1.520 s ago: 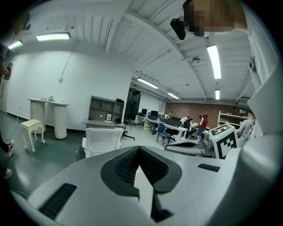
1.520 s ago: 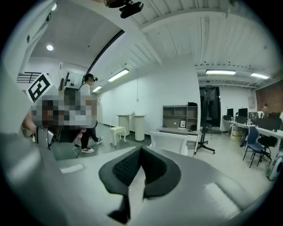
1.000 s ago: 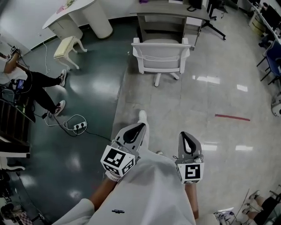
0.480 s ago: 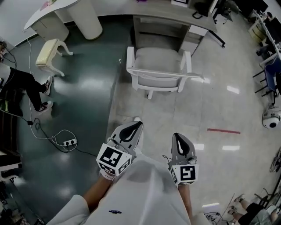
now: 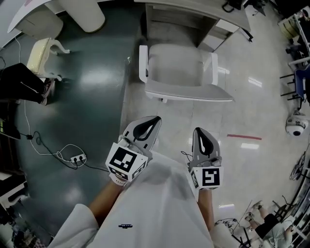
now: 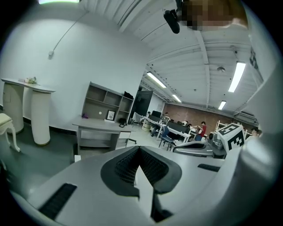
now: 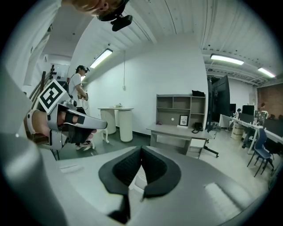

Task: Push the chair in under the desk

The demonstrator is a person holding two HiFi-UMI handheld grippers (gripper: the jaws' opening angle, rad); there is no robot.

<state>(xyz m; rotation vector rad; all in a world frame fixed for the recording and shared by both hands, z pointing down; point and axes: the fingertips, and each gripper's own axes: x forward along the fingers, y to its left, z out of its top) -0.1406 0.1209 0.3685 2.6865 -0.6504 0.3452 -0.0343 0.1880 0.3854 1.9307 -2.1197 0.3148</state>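
While both hands are held out low in front, the left gripper (image 5: 154, 121) and the right gripper (image 5: 198, 131) sit side by side over the pale floor, and each one is clenched tight with nothing between its jaws. The gripper views confirm it: dark pads meet, no gap, no object. Off to the left on the dark green floor lies a power strip (image 5: 77, 158) with its cord looping away; to the right, a short red strip (image 5: 244, 137) marks the tiles. Just ahead, clear of both grippers, stands the white chair (image 5: 181, 72), backrest towards them, armrests either side. Its seat faces the opening of the grey desk (image 5: 193, 9) and it stands out in front, not tucked under. Farther left, a cream stool (image 5: 38, 53) stands beside a white counter (image 5: 82, 12).
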